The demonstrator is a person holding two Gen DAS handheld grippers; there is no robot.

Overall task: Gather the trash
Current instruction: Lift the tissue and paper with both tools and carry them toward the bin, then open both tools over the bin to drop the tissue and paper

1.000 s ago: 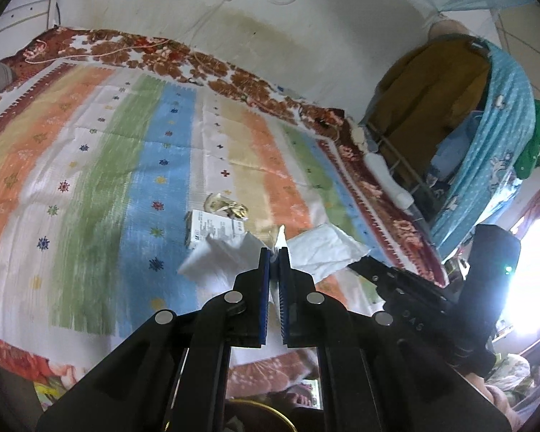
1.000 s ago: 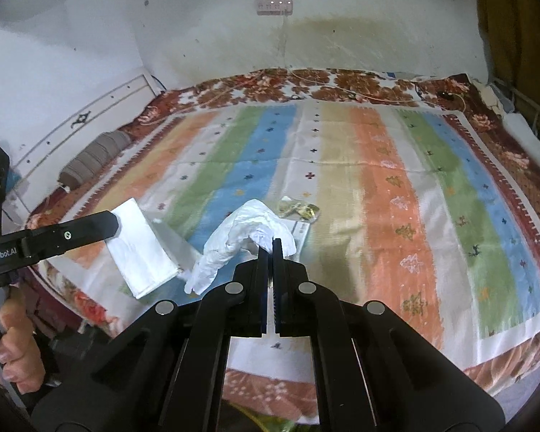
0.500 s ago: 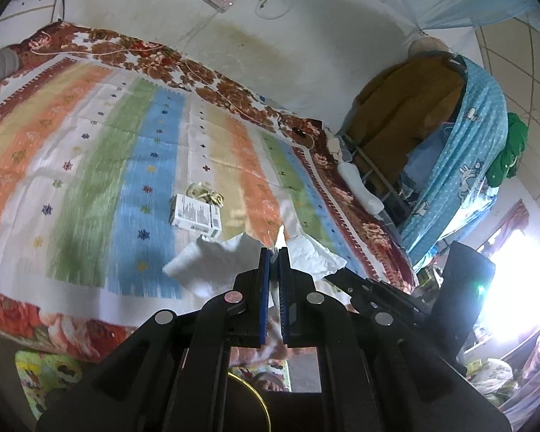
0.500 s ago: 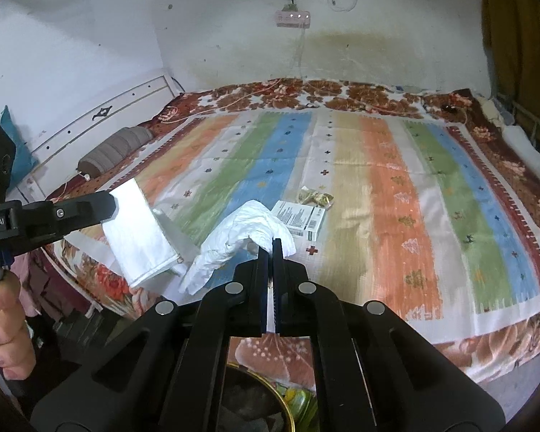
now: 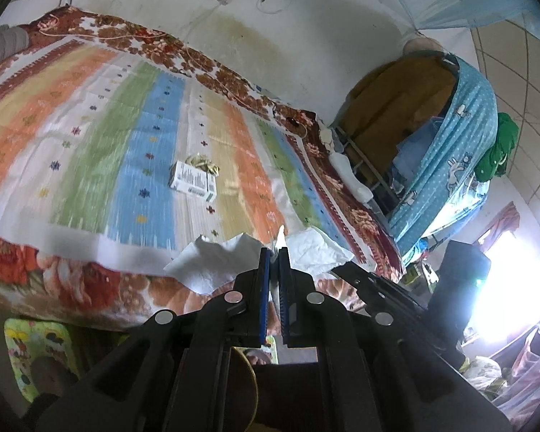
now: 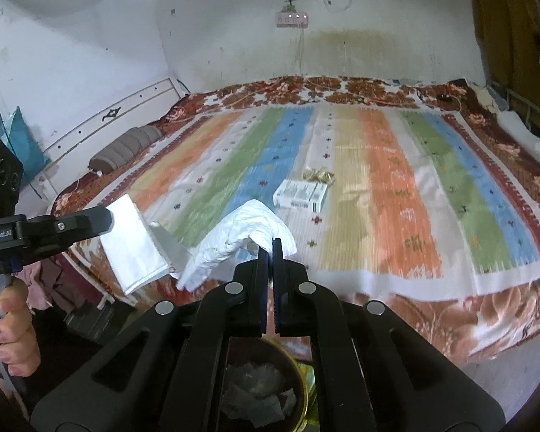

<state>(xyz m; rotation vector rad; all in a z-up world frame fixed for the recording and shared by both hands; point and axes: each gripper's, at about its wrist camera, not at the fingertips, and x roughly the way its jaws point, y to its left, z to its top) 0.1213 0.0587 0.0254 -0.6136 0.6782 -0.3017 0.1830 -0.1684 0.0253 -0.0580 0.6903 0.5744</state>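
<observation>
My left gripper (image 5: pixel 274 252) is shut on a flat white paper sheet (image 5: pixel 212 262), seen from the side in the right wrist view as the left gripper (image 6: pixel 108 217) with the sheet (image 6: pixel 133 244) hanging from it. My right gripper (image 6: pixel 270 248) is shut on a crumpled white tissue (image 6: pixel 244 230); the same right gripper (image 5: pixel 336 270) and tissue (image 5: pixel 316 248) show in the left wrist view. Both hang over the bed's near edge. Below them sits a yellow-rimmed bin (image 6: pixel 298 370) with trash inside. A small white box (image 6: pixel 300 194) and a gold wrapper (image 6: pixel 318 176) lie on the striped blanket (image 6: pixel 396 198).
A person's hand (image 6: pixel 14 324) grips the left handle. A grey bolster (image 6: pixel 126 147) lies at the bed's left end. A rack draped with blue cloth (image 5: pixel 442 144) stands to the right of the bed. A green mat (image 5: pixel 36 342) covers the floor.
Both grippers have drawn back from the middle of the bed to its near edge, each still holding its paper. The box and wrapper stayed put, and the bin has come into view below.
</observation>
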